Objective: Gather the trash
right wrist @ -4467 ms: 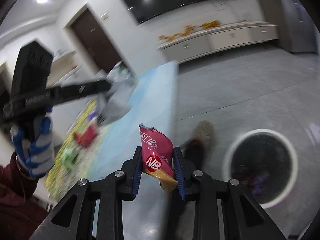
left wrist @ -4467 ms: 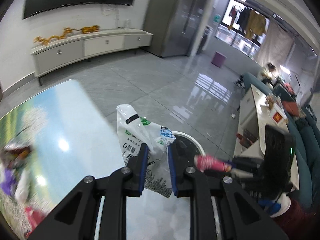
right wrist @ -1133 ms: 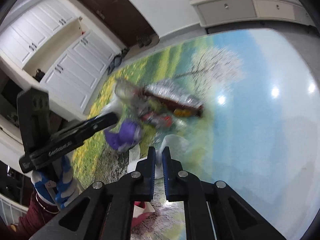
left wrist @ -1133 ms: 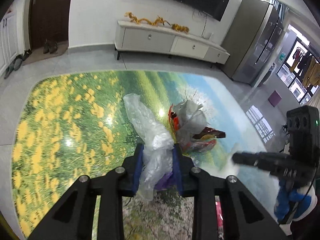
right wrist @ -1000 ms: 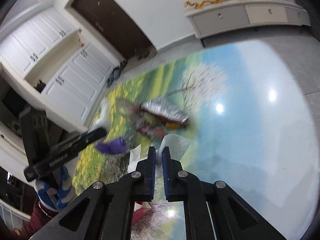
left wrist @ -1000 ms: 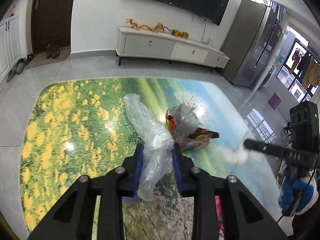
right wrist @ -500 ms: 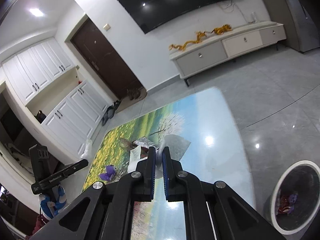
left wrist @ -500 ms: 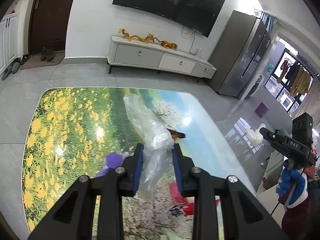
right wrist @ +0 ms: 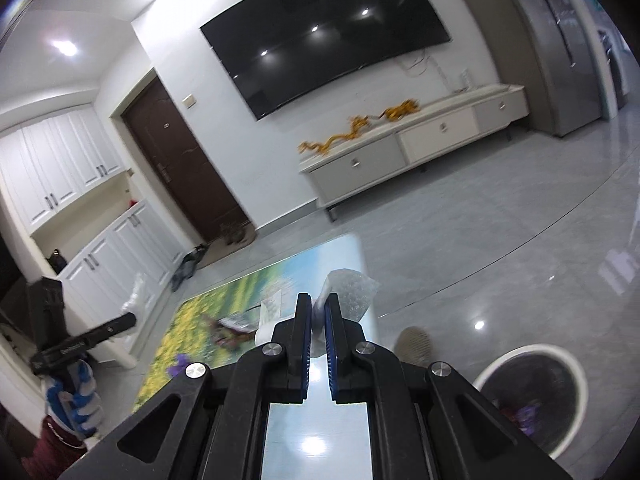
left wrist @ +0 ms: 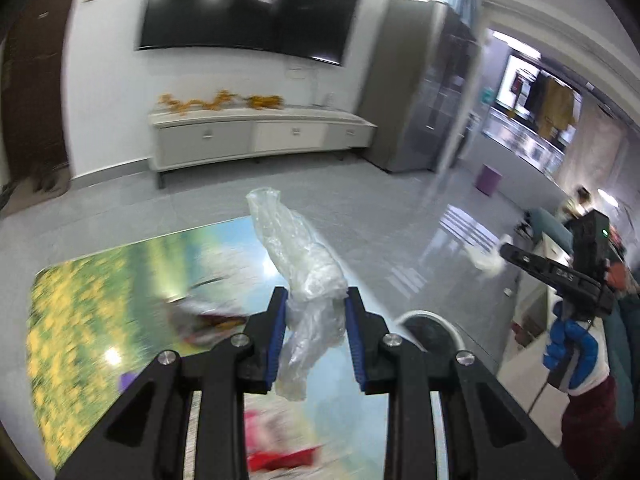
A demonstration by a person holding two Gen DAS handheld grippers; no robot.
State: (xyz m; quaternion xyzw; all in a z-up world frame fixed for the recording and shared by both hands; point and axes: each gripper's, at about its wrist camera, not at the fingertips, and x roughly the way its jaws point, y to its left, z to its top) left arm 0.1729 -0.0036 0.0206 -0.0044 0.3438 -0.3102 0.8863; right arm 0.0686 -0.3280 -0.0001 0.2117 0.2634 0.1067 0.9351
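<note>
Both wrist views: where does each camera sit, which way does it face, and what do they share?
Left wrist: on the left gripper, shut on a clear plastic bag; faces the TV wall; right gloved hand at right.
Right wrist: on the right gripper, shut on white wrapping; faces the same wall; left gloved hand at left.
Shared: table, bin, TV.

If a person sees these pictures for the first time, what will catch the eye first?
First, the crumpled clear bag pinched in the left claw above the flower-print table. Next, the white wrapper in the shut right claw, with the white-rimmed bin on the floor to the lower right.
</note>
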